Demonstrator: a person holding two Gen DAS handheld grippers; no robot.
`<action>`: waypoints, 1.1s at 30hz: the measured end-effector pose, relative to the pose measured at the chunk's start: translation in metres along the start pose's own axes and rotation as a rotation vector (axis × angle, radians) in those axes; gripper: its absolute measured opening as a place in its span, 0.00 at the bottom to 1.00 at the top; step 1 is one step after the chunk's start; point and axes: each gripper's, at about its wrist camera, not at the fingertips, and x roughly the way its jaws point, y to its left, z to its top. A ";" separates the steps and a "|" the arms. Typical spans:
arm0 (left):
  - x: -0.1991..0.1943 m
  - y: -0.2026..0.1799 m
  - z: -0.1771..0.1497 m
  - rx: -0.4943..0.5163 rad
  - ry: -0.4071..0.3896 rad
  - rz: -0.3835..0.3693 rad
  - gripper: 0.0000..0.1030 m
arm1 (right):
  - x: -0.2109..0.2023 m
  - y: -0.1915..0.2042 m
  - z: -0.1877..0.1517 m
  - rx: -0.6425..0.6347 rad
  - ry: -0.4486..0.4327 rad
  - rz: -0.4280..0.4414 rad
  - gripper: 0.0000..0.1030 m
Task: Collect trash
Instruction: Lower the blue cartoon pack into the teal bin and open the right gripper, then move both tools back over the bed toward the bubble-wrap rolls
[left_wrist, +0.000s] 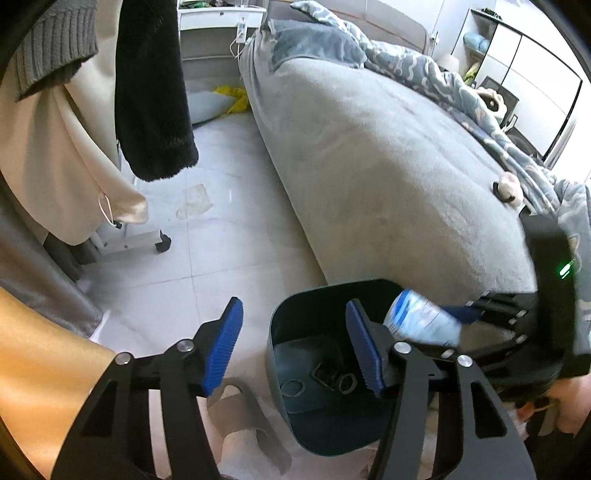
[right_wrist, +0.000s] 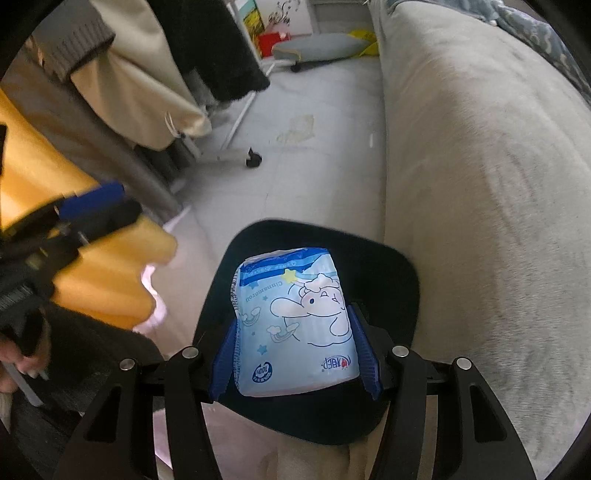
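The left hand-held gripper stands spread with nothing between its blue pads; in its own view the dark bin sits at five o'clock from centre, its near wall showing in the gap between the pads, and a few small dark bits lie on the bin floor. Further right in that view, at about four o'clock, the right hand-held gripper reaches in over the bin's rim from the bed side. In the right wrist view, the right hand-held gripper is pinching a pale blue cartoon-printed tissue pack across its short width, pads pressing on both sides. The pack's long axis runs from six to twelve o'clock, straight along the fingers, and the bin's open mouth lies directly beneath and around it. So the right arm is the nearer one, and the drop looks nearly straight down; I judge that loosening the pads would let the pack fall inside, its far end clear of the rim toward the bed.
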 end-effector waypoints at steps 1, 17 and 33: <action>-0.001 0.000 0.001 0.000 -0.006 -0.005 0.56 | 0.003 0.001 -0.001 -0.003 0.013 -0.002 0.55; -0.044 -0.027 0.030 0.001 -0.144 -0.093 0.56 | 0.003 0.007 -0.014 -0.088 0.029 -0.025 0.79; -0.074 -0.106 0.058 0.085 -0.240 -0.171 0.65 | -0.104 -0.028 -0.036 -0.051 -0.234 -0.041 0.82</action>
